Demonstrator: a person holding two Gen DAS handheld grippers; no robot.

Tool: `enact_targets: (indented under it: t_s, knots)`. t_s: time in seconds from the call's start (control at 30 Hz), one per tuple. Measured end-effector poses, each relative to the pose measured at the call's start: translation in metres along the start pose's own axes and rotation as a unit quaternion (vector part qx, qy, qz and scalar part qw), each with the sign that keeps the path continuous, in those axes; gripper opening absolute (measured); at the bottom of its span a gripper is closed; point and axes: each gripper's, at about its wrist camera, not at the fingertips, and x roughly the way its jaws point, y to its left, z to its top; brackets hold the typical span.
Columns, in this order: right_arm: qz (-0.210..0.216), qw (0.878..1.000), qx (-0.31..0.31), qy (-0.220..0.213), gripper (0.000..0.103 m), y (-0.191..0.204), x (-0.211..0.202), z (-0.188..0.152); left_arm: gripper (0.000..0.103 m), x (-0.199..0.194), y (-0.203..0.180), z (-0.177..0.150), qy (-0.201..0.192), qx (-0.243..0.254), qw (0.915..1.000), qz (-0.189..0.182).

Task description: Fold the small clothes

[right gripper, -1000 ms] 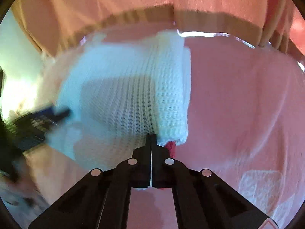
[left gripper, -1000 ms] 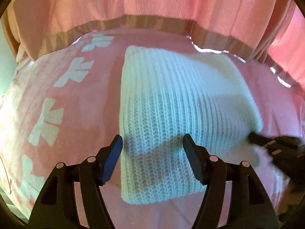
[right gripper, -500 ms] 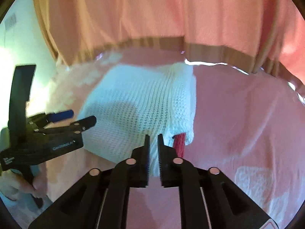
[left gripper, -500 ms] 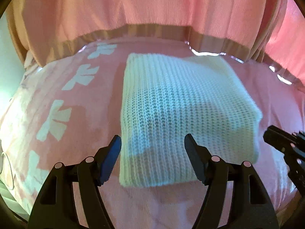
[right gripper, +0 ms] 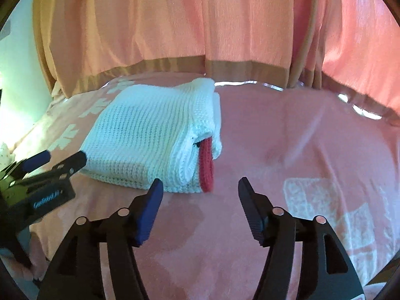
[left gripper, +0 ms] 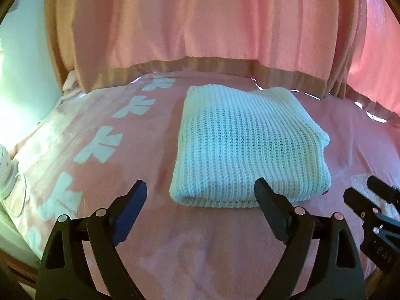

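A white knitted garment (left gripper: 247, 142) lies folded into a thick rectangle on the pink blanket (left gripper: 200, 250). It also shows in the right wrist view (right gripper: 150, 135), where a red knitted strip (right gripper: 206, 167) sticks out of its near right side. My left gripper (left gripper: 200, 190) is open and empty, just short of the garment's near edge. My right gripper (right gripper: 200, 190) is open and empty, just short of the garment's near right corner. Each gripper shows in the other's view: the right one at the right edge (left gripper: 367, 197), the left one at the left edge (right gripper: 62, 160).
The pink blanket (right gripper: 300, 137) has white bow patterns (left gripper: 100, 145) along its left side. A pink curtain with a tan band (left gripper: 200, 25) hangs behind the bed. A white object with a cord (left gripper: 7, 172) lies at the far left edge.
My right gripper has opened, let go of the garment's edge and drawn back. My left gripper has also drawn back from the garment. The garment lies still, folded.
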Motion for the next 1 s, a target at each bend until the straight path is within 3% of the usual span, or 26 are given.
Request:
enact_targets:
  t_s: [0.27, 0.63, 1.0]
  knots:
    - [-0.012, 1.000, 0.002, 0.005, 0.067, 0.001, 0.000, -0.008, 0.086, -0.001, -0.006, -0.009, -0.014, 0.015, 0.9998, 0.005]
    - [-0.017, 1.000, 0.001, 0.006, 0.068, 0.006, 0.003, -0.012, 0.086, 0.005, -0.003, -0.007, 0.004, -0.005, 0.9999, -0.011]
    - [-0.018, 1.000, 0.000, -0.002, 0.068, 0.010, 0.000, -0.015, 0.086, 0.005, -0.005, -0.007, 0.006, 0.008, 0.9999, -0.006]
